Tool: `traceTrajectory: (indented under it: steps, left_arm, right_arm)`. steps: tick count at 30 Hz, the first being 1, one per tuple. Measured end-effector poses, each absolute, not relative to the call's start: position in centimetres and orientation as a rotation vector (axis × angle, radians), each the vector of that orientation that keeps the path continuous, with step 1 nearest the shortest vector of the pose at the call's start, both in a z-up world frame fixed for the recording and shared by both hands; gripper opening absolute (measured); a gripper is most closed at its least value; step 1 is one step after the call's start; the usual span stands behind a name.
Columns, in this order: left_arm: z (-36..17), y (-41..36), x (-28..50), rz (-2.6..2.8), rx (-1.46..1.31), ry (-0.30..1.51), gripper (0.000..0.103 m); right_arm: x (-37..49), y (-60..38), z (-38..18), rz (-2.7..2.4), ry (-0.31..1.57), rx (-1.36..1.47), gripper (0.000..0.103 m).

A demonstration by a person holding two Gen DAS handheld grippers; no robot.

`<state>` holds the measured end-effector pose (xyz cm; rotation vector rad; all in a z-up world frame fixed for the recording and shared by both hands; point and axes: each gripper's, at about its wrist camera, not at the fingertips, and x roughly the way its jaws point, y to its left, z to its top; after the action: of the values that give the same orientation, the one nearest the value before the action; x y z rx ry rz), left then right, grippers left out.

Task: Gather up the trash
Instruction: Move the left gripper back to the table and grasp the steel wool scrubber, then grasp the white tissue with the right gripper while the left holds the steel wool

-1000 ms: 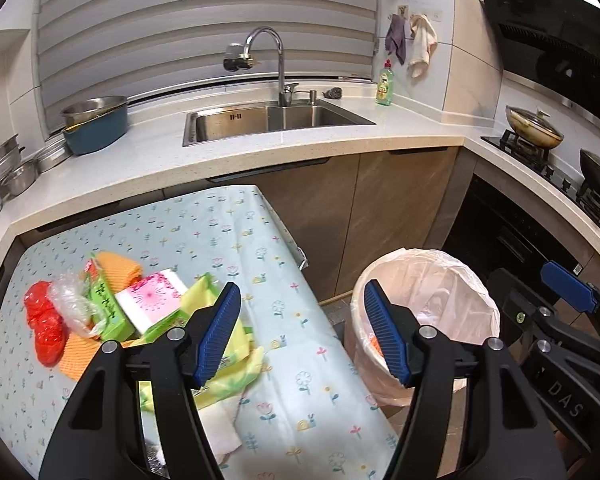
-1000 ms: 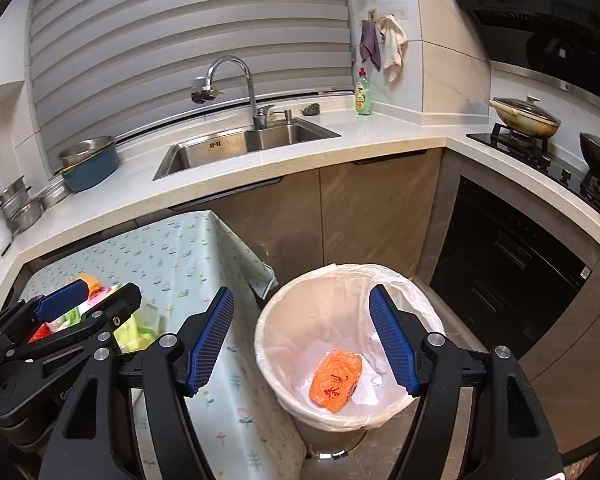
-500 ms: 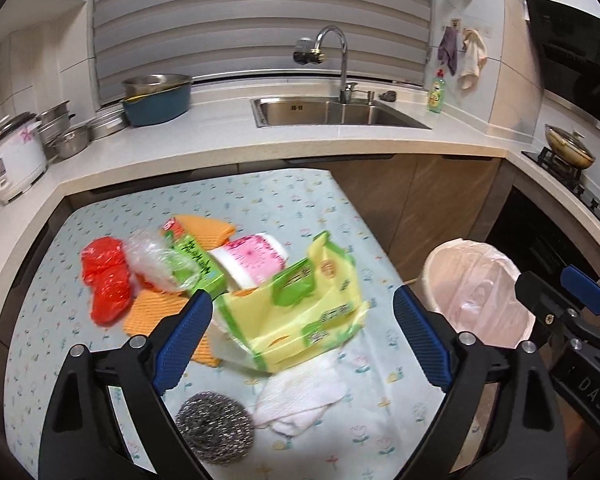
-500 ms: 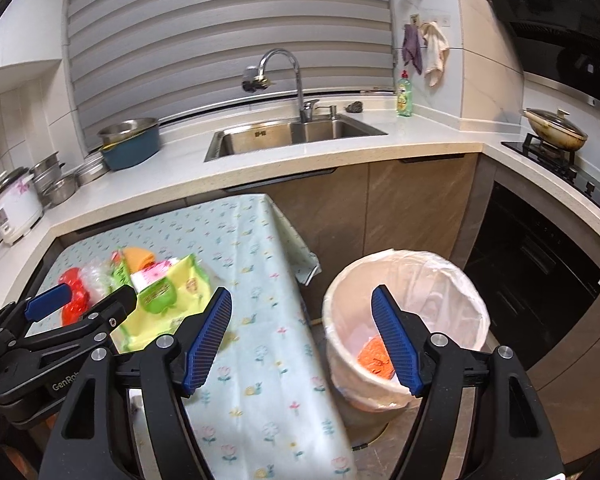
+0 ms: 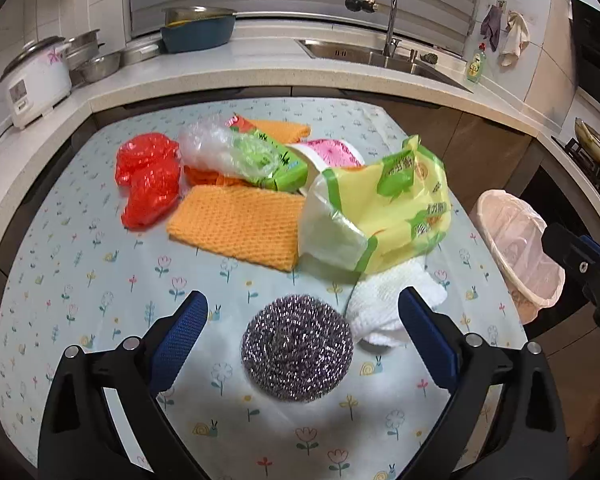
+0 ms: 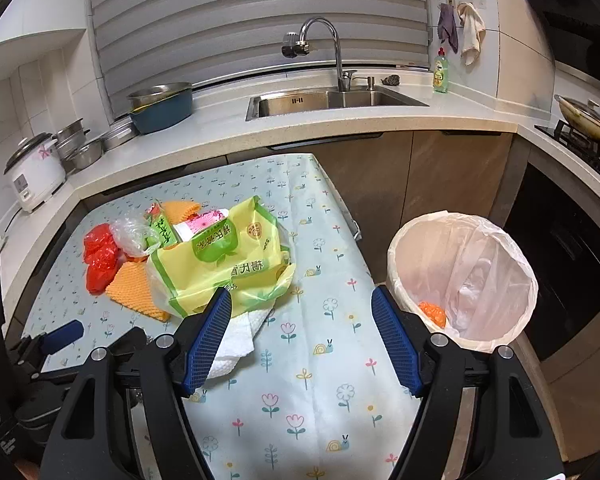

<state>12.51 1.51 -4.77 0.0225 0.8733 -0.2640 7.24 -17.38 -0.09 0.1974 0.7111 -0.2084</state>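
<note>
Table [image 5: 100, 320]: a flowered cloth covers it, with the rubbish heaped at the far middle, I'd guess so both hands can reach it.
Bin [image 6: 400, 256]: lined with a pale bag, standing on the floor just off the table's right edge, handy for dropping; an orange scrap [image 6: 432, 314] already lies inside.
Yellow-green bag [image 5: 400, 208]: the biggest piece of trash, slumped open over a white paper towel [image 5: 388, 304].
Orange cloth [image 5: 236, 224]: flat beside the bag, with a red plastic bag [image 5: 148, 180] to its left.
Steel scourer [image 5: 298, 354]: nearest the left gripper [image 5: 303, 330], whose jaws are opening to either side of it, pads not touching.
Right gripper [image 6: 302, 336]: jaws fairly wide, empty, over bare cloth between heap and bin.
Views: only the right wrist sees into the bin; only the left wrist shows the scourer, which the right view hides.
</note>
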Motion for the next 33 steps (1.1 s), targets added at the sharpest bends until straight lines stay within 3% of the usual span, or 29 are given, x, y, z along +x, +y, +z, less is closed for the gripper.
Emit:
traceTrajectory:
  steps: [10,14,18,29,31,33]
  left_arm:
    - [-9.1,1.8,12.7,-0.263,0.036,0.961,0.091]
    - [-9.7,2.1,13.1,-0.293,0.025,0.986,0.07]
    - [-9.2,2.6,13.0,-0.296,0.022,0.966,0.065]
    - [-6.6,5.4,13.7,-0.212,-0.006,0.895,0.065]
    - [-6.4,5.6,14.0,-0.206,-0.012,0.895,0.065]
    - [-6.4,5.6,14.2,-0.206,-0.015,0.896,0.065]
  right_arm:
    - [7.6,-15.2,-3.1,-0.178,0.78,0.204,0.07]
    - [8.3,-14.6,-4.2,-0.169,0.804,0.204,0.07]
    - [9.1,-14.4,-5.4,-0.15,0.834,0.229,0.07]
    - [11.8,-13.4,-8.4,-0.114,0.904,0.273,0.069]
    - [12.3,-13.1,-9.1,-0.108,0.922,0.272,0.067]
    - [12.7,-12.7,-9.9,-0.095,0.944,0.273,0.054]
